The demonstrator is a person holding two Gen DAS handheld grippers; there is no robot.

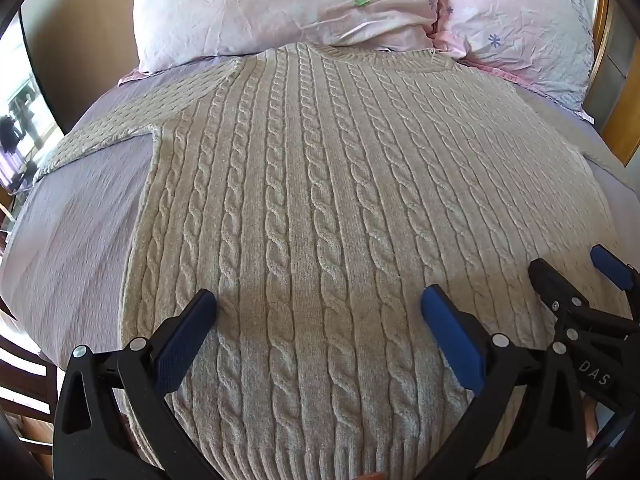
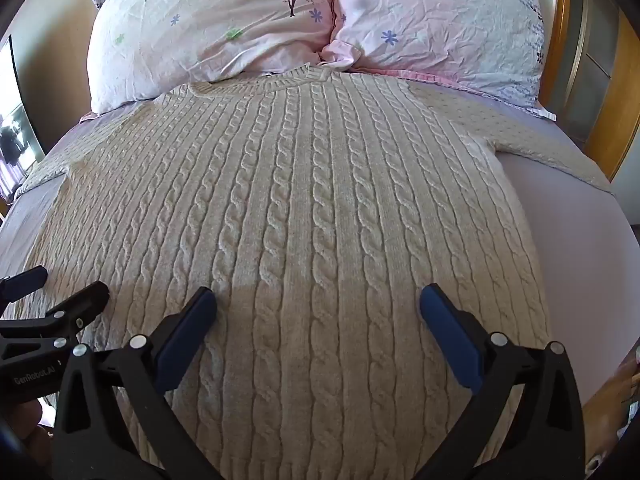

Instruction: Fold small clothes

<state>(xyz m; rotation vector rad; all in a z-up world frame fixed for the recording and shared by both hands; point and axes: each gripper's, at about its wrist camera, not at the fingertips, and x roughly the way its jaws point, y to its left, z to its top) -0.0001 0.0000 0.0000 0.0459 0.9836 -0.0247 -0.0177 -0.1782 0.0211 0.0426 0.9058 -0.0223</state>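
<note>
A cream cable-knit sweater (image 1: 320, 200) lies flat on the bed, neck toward the pillows, hem toward me; it also shows in the right wrist view (image 2: 304, 208). Its left sleeve (image 1: 132, 124) stretches out to the left, its right sleeve (image 2: 552, 152) to the right. My left gripper (image 1: 318, 308) is open and empty, just above the lower body of the sweater. My right gripper (image 2: 318, 306) is open and empty, beside it to the right. Each gripper shows in the other's view: the right gripper (image 1: 572, 272), the left gripper (image 2: 68, 284).
Two pink flowered pillows (image 1: 280, 4) (image 2: 436, 24) lie at the head of the bed. The lilac sheet (image 1: 72, 216) (image 2: 580, 232) shows on both sides of the sweater. A wooden headboard (image 2: 600, 128) is at the right; a window (image 1: 20, 128) at the left.
</note>
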